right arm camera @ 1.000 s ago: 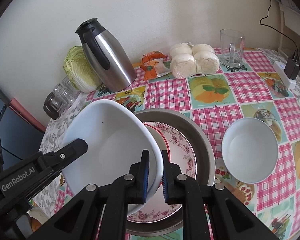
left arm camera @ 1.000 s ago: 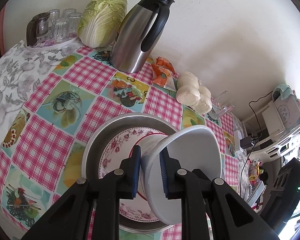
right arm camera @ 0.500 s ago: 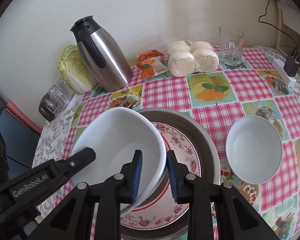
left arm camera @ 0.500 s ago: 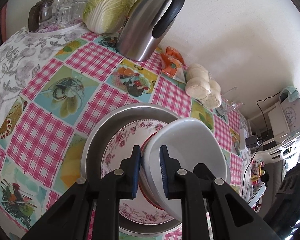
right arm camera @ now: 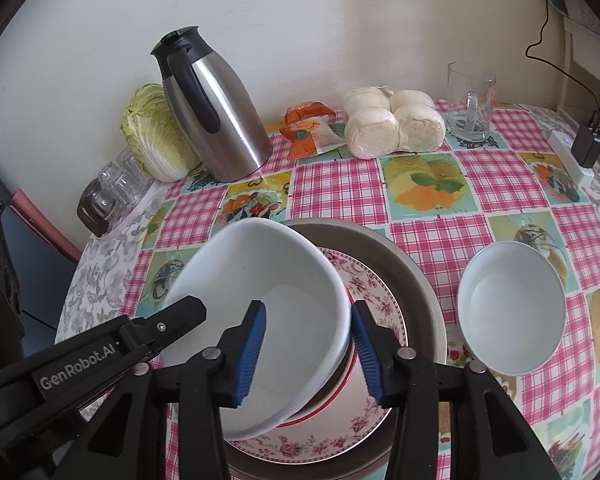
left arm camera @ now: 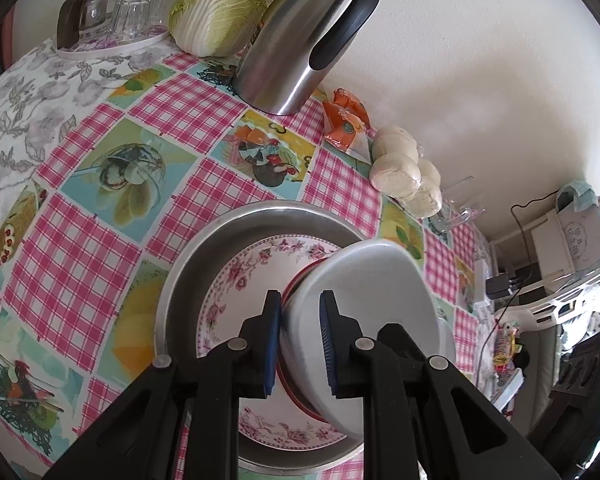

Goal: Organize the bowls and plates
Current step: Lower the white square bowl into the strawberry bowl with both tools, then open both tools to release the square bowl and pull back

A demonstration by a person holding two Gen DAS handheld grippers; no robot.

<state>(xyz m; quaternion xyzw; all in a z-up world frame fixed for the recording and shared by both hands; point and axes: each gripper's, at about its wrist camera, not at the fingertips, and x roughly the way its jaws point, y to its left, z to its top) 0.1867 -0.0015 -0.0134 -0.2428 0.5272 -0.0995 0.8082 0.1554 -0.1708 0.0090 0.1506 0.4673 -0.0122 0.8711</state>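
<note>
bowl [right arm camera: 260, 312] sits tilted on the floral plate [left arm camera: 244, 280] in the metal pan [left arm camera: 204, 248]. left tongs [left arm camera: 300, 344] pinch its left rim; right tongs [right arm camera: 308, 356] spread, straddling its right rim. spare small bowl [right arm camera: 512, 308] lies right on the counter [right arm camera: 440, 184], nearer the right tongs.

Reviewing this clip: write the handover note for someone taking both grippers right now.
Left gripper: shut on the large white bowl's rim; the bowl is tilted.
Right gripper: open, fingers on either side of that bowl's rim, not gripping.
Stack: metal basin holds the floral plate, then a red-rimmed dish, with the large white bowl tilted on top.
Small white bowl sits alone on the tablecloth, to the right of the basin.
Left to do: settle the large bowl, then stack the small one.
</note>
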